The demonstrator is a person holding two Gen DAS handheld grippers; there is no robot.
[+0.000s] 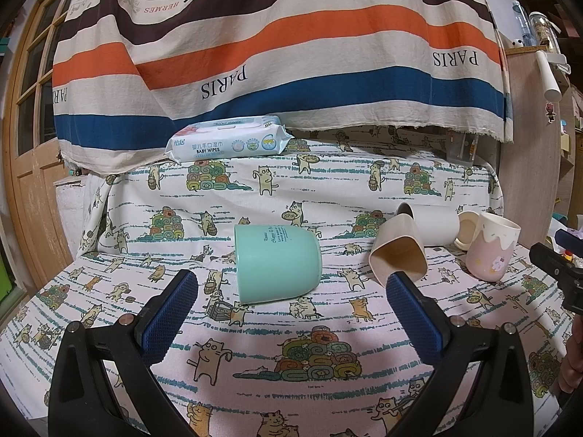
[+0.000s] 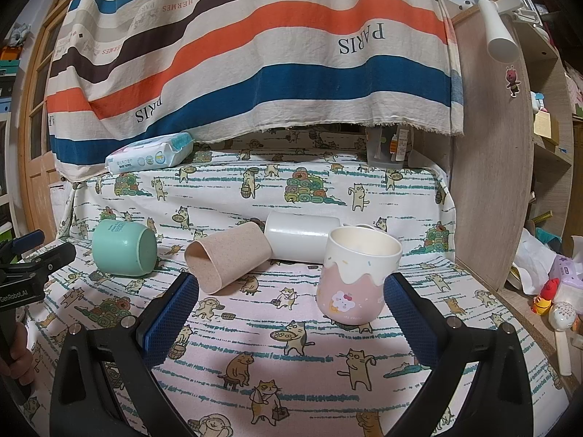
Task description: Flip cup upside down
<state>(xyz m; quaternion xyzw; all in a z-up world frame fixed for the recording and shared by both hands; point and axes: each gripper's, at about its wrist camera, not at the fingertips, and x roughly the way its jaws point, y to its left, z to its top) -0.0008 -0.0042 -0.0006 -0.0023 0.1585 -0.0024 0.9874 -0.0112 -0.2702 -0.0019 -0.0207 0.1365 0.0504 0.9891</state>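
Observation:
A teal cup (image 1: 278, 264) lies on its side on the cat-print cloth, just beyond my open left gripper (image 1: 291, 284); it also shows in the right wrist view (image 2: 124, 247). A pink-and-white cup (image 2: 359, 276) stands upright, mouth up, just beyond my open right gripper (image 2: 291, 287), nearer its right finger (image 2: 408, 313); it shows in the left wrist view (image 1: 492, 249) too. A beige cup (image 2: 227, 258) and a white cup (image 2: 300, 235) lie on their sides between them. Both grippers are empty.
A pack of baby wipes (image 1: 227, 144) lies at the back under a hanging striped cloth (image 1: 277, 47). A wooden shelf side (image 2: 488, 167) stands at the right, with toys and clutter (image 2: 546, 291) beyond it. A wooden door (image 1: 25, 145) is at the left.

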